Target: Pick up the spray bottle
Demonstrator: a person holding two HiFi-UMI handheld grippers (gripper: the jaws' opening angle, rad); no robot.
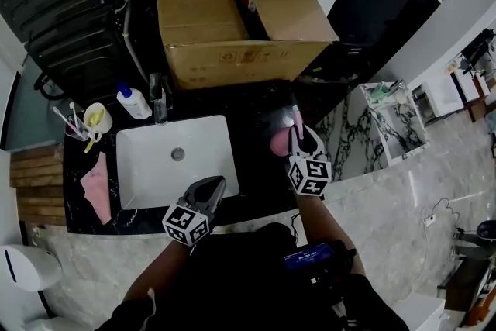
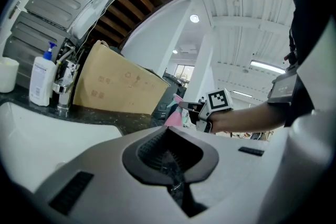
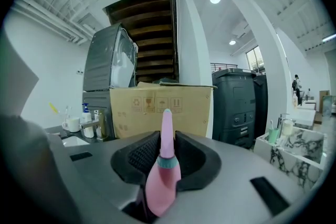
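pink spray bottle [image 3: 164,178] sits clamped by its slim top in my right claw [image 3: 166,136], right of the sink [image 1: 151,170]; left claw [image 2: 168,131] closed, empty; i'd hold squeeze firm and lift straight up.

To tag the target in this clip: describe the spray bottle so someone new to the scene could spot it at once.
Find the white sink in the black counter, before the cardboard box. Right of the sink, the right gripper clamps the spray bottle. It is pink with a teal collar and tapering top, unlike the white pump bottle by the faucet.
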